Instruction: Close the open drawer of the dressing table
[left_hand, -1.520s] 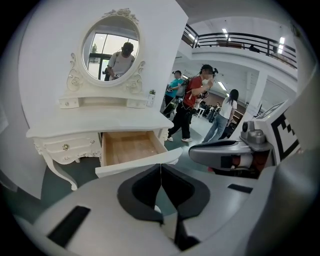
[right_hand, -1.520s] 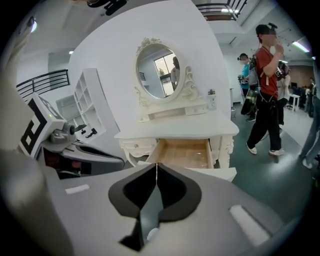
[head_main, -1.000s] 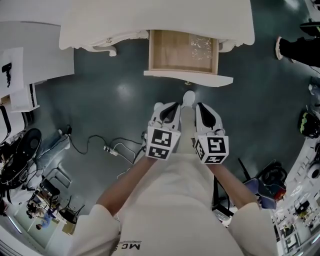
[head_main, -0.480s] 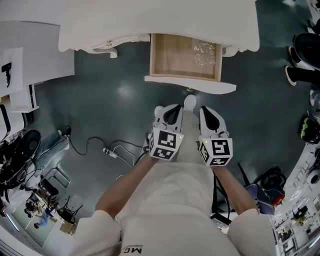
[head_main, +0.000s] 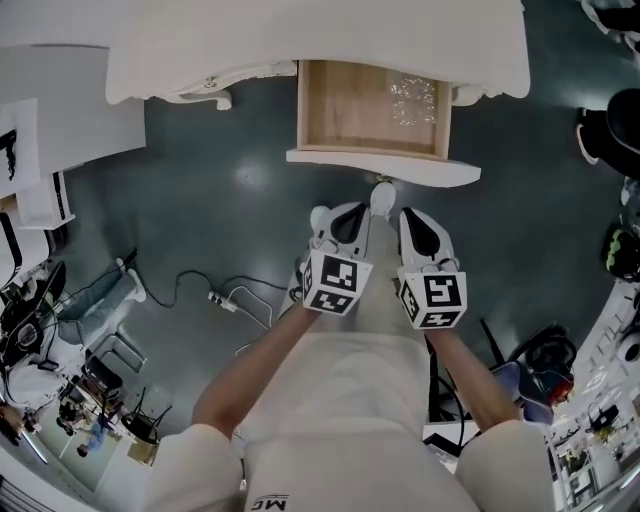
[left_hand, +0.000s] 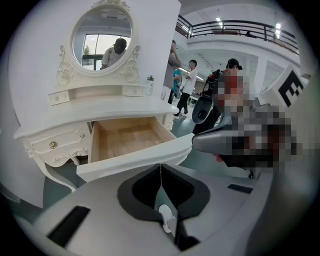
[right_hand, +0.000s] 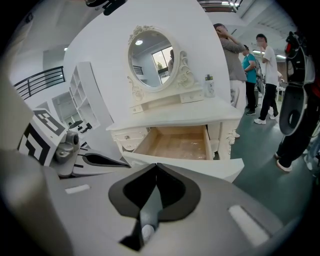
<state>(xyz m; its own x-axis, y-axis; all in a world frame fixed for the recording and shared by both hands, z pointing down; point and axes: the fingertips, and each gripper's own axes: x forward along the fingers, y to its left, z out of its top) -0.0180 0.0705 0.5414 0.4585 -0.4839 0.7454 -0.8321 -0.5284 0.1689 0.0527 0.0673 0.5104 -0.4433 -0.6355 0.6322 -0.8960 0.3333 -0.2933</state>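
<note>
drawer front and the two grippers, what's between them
Head view: only dark floor and the person's white shoe tip separate the drawer front from the left gripper and right gripper.

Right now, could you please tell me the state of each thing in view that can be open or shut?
middle drawer: open, pulled out of the dressing table
side drawer: shut
left tool: shut, holding nothing, short of the drawer front
right tool: shut, holding nothing, short of the drawer front
</note>
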